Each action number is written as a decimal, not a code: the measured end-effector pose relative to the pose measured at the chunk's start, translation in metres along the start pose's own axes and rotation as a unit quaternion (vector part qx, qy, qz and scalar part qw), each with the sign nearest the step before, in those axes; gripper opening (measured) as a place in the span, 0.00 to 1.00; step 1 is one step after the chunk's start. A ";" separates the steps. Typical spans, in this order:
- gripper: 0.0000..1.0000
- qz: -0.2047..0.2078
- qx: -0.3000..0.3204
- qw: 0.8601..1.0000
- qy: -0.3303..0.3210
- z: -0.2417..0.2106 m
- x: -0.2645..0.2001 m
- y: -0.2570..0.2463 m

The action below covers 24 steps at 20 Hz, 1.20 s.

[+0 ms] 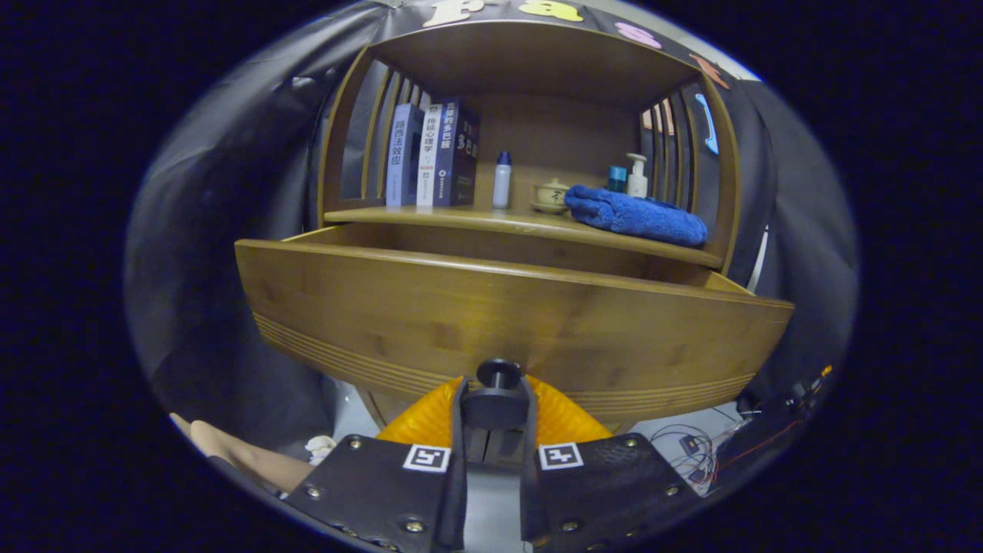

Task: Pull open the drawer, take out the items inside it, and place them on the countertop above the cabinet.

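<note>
The drawer fills the middle of the frame and is partly pulled out from under the bench. The best way to open it more is to pull straight back, slow and level, so the knob does not slip out. The inside of the drawer is hidden, so I cannot tell what is in it. At the bottom middle of the frame, the gripper is almost closed, with both fingers squeezing the dark knob between them.
</note>
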<state>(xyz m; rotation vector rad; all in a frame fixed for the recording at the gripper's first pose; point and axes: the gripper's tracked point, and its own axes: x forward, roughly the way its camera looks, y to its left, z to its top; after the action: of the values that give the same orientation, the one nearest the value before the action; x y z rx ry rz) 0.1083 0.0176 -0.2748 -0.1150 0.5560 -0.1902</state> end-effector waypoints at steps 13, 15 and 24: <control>0.28 0.036 -0.006 0.999 0.029 -0.021 -0.038 0.018; 0.31 0.041 -0.004 0.999 0.034 -0.022 -0.040 0.021; 0.43 0.055 0.010 0.998 -0.030 0.035 -0.093 0.014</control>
<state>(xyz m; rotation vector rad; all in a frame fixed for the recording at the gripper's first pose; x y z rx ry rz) 0.0511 0.0524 -0.1995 -0.0699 0.4995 -0.0858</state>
